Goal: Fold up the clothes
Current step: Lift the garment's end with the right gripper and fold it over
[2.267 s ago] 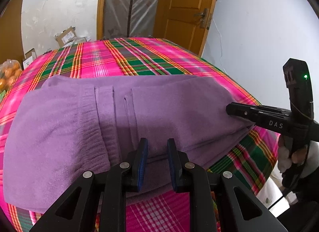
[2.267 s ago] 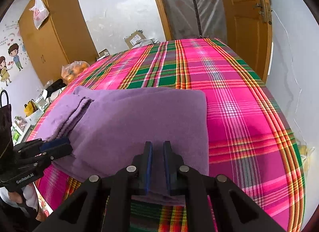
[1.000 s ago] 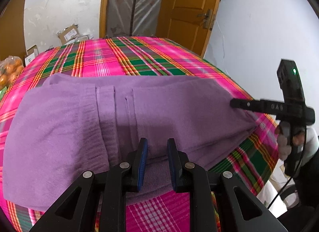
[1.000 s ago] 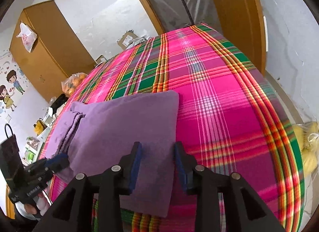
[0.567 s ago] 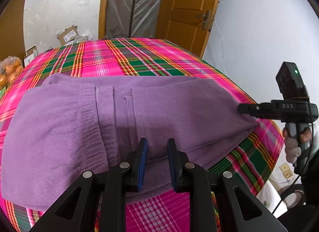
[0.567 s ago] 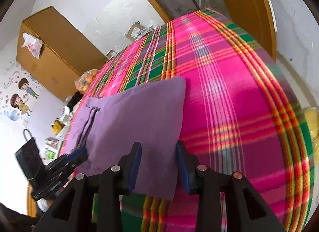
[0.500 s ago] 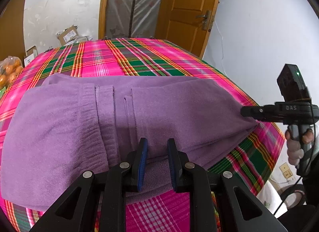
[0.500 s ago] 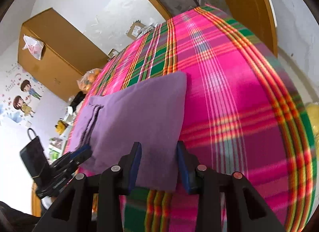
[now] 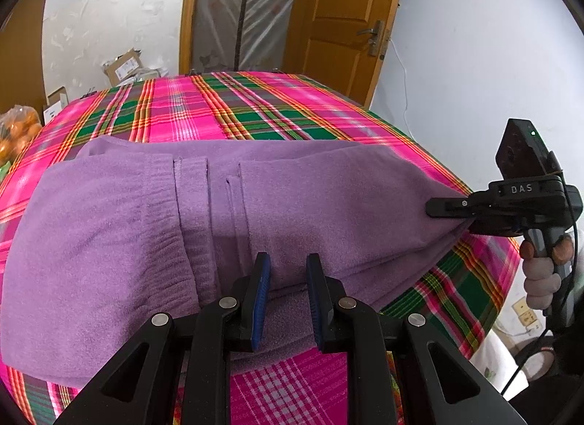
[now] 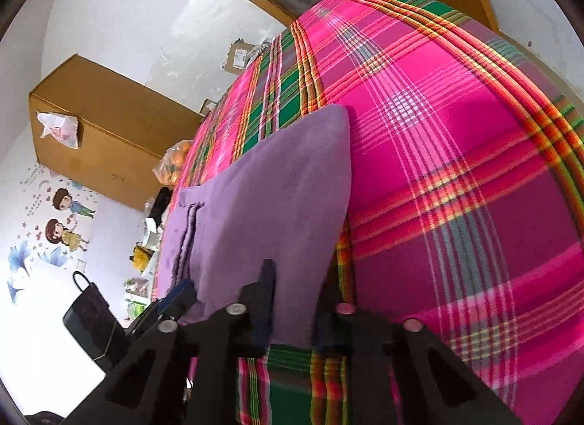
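A folded purple fleece garment (image 9: 292,206) lies across the near part of a pink and green plaid bed (image 9: 237,114), ribbed band to the left. My left gripper (image 9: 288,279) sits on its near edge, fingers a little apart with cloth filling the gap. In the right wrist view it shows as a blue pad at the garment's (image 10: 273,206) left corner (image 10: 175,295). My right gripper (image 10: 294,290) is rolled on its side at the garment's right end, fingers narrowed on the stack. The left wrist view shows the right gripper (image 9: 452,218) with the tapered corner running into it.
The bed (image 10: 456,169) fills most of both views. A wooden door (image 9: 339,23) and a white wall stand close on the right. Cardboard boxes (image 9: 124,67) and a bag of oranges (image 9: 18,129) lie beyond. On the left are a wardrobe (image 10: 109,133) and a black bag (image 10: 91,311).
The right gripper opened off the garment's end, drew back, rolled onto its side, and its fingers have now narrowed on that end again. The left gripper and garment stayed put.
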